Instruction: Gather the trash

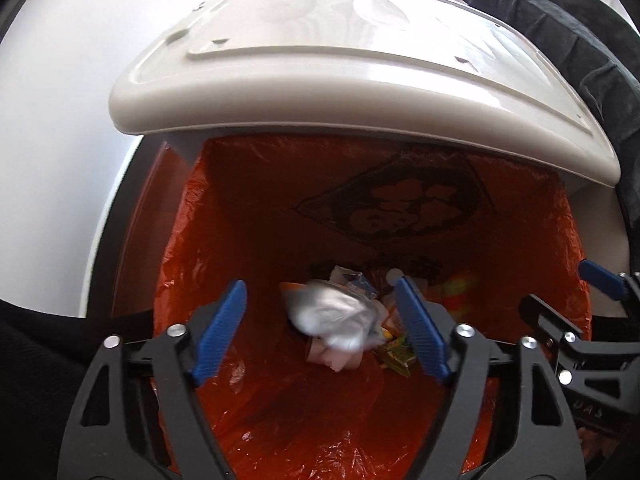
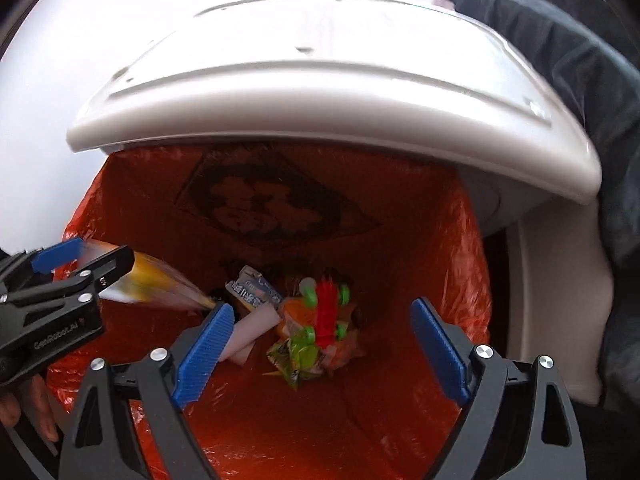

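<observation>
Both grippers hover over an open trash bin lined with an orange bag [image 1: 248, 208]. My left gripper [image 1: 320, 328] is open; a blurred silver-white wrapper [image 1: 336, 316] is in mid-air between its fingers, over the bin. From the right wrist view the same piece shows as a blurred yellow and white streak [image 2: 156, 280] just off the left gripper [image 2: 76, 260]. My right gripper [image 2: 320, 350] is open and empty above the bin; it also shows at the right edge of the left wrist view [image 1: 576, 292]. Wrappers and a red and green piece [image 2: 320, 316] lie at the bottom.
The bin's white lid [image 1: 352, 80] stands raised behind the opening, also in the right wrist view [image 2: 332, 92]. A dark cloth [image 1: 560, 40] hangs at the right. A white wall [image 1: 52, 140] is at the left.
</observation>
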Demonstrator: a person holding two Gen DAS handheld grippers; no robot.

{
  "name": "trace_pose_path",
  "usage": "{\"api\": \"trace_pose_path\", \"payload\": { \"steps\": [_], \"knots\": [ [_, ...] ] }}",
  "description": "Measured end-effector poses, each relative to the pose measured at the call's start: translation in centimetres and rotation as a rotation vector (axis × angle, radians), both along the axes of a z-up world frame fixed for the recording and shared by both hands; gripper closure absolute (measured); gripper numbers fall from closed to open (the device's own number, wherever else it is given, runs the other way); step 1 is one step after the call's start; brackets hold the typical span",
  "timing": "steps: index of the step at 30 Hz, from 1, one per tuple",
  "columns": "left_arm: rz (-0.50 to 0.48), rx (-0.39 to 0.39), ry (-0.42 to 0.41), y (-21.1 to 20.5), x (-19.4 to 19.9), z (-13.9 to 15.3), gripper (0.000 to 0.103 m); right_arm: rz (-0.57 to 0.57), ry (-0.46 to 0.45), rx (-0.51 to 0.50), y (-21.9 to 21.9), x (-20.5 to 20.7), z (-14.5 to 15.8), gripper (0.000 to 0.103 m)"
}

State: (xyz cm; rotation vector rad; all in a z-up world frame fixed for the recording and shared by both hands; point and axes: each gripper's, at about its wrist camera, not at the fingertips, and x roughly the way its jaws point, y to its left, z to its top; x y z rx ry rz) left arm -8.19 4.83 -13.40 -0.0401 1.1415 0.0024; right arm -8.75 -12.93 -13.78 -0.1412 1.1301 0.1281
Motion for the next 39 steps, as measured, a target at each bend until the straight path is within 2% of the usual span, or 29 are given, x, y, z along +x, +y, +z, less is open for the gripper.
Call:
{"api": "trace_pose_path", "payload": {
  "steps": [2,7,25,32,39],
  "knots": [
    [-0.002,0.025,0.006,-0.2,0.1,0.1,0.021,0.013,-0.013,-0.023,0.2,0.0,0.1,0.013],
    [-0.023,0.068,0.009,-0.7,0.2,0.3,0.018,-0.001,-0.011,-0.007,-0.1,0.1,0.2,0.013],
    [-0.051,0.033,-0.014,-1.0,0.0,1.0,0.017,-0.028,-0.012,0.010,-0.5,0.2,0.2,0.011],
    [-0.039,0.003,-0.071,-0.8,-0.1,2.9,0.017,-0.063,-0.024,0.038,-1.3,0.5,0.6,0.006],
    [-0.044,-0.003,-0.120,-0.9,-0.2,4.5,0.017,-0.104,-0.054,0.056,-2.3,0.8,1.4,0.006]
  ]
}}
